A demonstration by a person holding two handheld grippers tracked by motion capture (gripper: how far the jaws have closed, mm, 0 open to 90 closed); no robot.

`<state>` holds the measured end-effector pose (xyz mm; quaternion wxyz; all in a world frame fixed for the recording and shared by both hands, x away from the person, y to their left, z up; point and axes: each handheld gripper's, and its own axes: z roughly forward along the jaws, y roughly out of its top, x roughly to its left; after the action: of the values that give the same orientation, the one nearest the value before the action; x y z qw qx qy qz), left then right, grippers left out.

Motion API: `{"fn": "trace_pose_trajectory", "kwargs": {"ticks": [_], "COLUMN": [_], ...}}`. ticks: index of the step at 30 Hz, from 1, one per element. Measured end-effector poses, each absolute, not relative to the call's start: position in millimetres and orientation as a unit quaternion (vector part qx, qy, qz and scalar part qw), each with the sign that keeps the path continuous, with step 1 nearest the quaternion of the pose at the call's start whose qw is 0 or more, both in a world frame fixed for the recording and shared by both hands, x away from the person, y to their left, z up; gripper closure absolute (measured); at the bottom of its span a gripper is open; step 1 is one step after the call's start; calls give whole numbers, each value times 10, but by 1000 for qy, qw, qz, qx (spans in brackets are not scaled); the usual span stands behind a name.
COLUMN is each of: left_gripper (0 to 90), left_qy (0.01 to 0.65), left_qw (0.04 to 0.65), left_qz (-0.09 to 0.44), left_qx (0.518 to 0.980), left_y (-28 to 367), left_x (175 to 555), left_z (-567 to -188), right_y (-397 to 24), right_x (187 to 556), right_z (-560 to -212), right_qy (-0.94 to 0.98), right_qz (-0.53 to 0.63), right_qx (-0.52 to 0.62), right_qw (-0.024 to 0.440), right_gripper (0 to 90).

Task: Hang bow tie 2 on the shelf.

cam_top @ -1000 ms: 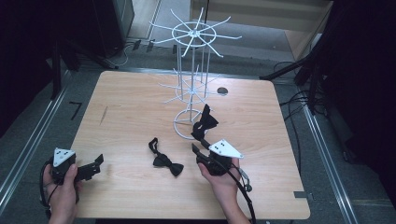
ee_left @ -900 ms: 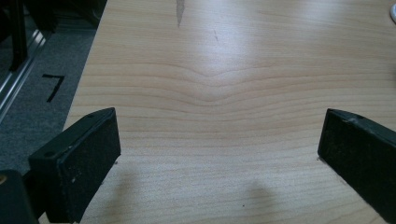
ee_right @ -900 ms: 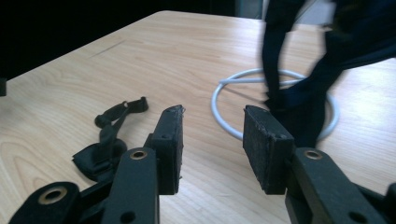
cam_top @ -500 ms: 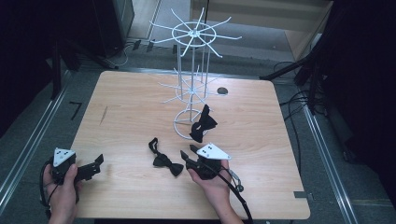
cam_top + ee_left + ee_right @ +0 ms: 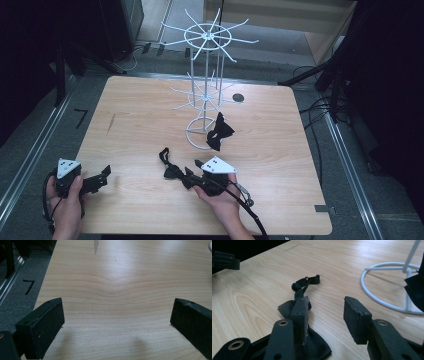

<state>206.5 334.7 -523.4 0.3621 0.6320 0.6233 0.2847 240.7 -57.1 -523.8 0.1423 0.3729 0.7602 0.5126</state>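
Pale wooden table (image 5: 140,110) on grey carpet floor (image 5: 30,125), dark surroundings, metal floor rails (image 5: 345,155).

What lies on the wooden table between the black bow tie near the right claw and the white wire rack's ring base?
Bare wood: the high view shows an open stretch of wooden table between the black bow tie and the white wire rack's ring base.

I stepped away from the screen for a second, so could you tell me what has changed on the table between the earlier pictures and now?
The right gripper has moved left across the table to the bow tie lying flat. Its jaws have just been opening; in the right gripper view they straddle the tie's edge without pinching it. The left gripper, the white wire stand and the second bow tie at its base stayed put.
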Motion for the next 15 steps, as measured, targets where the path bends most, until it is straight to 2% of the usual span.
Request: {"fn": "trace_pose_trajectory", "kwargs": {"ticks": [15], "left_gripper": [0], "left_qy": [623], "left_qw": [363], "left_qz": [285], "left_qx": [632], "left_y": [3346], "left_x": [2066], "left_z": [-5234], "right_y": [-322], "right_x": [2383], "right_z": [-5328], "right_qy": [785], "right_qz": [500], "right_qx": [342], "right_qw": [130], "right_gripper": [581]}}
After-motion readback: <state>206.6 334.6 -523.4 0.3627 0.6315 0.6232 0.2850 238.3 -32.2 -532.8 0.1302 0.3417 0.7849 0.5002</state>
